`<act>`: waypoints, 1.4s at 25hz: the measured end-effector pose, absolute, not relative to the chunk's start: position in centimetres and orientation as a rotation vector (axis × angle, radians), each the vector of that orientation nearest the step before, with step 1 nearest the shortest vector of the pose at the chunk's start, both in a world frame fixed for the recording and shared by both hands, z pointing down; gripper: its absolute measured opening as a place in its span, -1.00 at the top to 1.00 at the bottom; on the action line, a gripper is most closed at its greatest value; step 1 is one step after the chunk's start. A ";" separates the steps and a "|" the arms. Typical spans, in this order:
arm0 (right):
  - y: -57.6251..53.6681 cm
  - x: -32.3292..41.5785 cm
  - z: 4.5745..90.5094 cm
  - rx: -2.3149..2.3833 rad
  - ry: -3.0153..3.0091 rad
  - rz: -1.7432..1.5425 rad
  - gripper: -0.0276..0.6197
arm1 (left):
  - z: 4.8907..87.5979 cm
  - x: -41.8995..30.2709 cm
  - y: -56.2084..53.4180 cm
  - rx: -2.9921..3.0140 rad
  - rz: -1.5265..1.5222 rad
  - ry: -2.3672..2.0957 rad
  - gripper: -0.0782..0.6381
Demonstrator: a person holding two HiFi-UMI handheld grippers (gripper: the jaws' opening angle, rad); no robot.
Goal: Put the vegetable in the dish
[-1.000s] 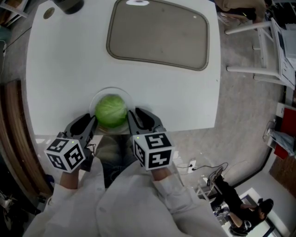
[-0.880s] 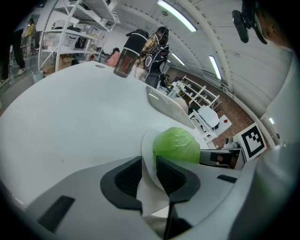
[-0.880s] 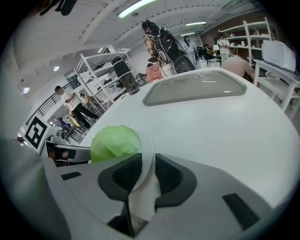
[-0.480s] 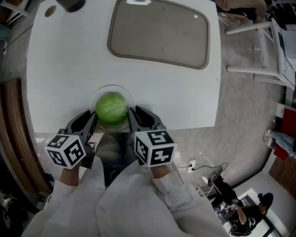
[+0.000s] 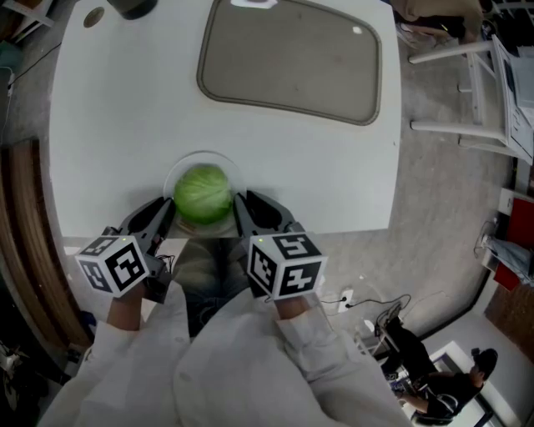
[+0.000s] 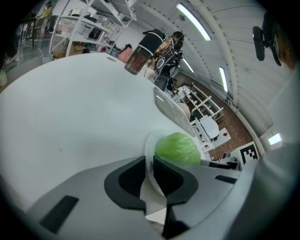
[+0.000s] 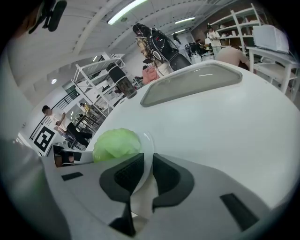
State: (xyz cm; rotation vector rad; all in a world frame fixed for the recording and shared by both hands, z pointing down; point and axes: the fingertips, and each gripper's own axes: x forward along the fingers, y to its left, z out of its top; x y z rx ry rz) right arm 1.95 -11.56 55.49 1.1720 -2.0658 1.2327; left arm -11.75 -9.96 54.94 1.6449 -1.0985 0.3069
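Nearest the camera, a person in white sleeves [image 5: 234,367] is holding two grey plastic grippers at the table's near edge, each carrying a cube of black-and-white square markers.

The left gripper [image 5: 164,213] is changing most. A second ago its jaws were standing wider; now they are closing to a narrow gap around the left rim of the dish [image 5: 173,173], with the dark pads almost touching the rim but not clearly pressing it. Its marker cube is also sitting slightly lower and further left than before. The right gripper [image 5: 242,207] is keeping its place, its jaws drawn in narrow and pinching the dish's right rim.

Between them, the cabbage [image 5: 203,193], a round, pale green head with crinkled, veined leaves, is resting in the dish exactly as it was. The dish is a shallow, round, clear plate with a thin glossy edge. So the vegetable is already in place, and the grippers seem to be taking hold of the dish itself.

Beyond, the smooth white table [image 5: 117,108] with rounded corners is stretching away. Farther back, a matte grey-beige tray [image 5: 288,62] with rounded corners is lying flat, and a dark cup [image 5: 129,7] is standing at the far left.
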 end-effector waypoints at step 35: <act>-11.9 1.4 54.3 1.293 -1.942 1.326 0.74 | 54.2 -12.7 -11.0 1.641 0.412 -0.996 0.65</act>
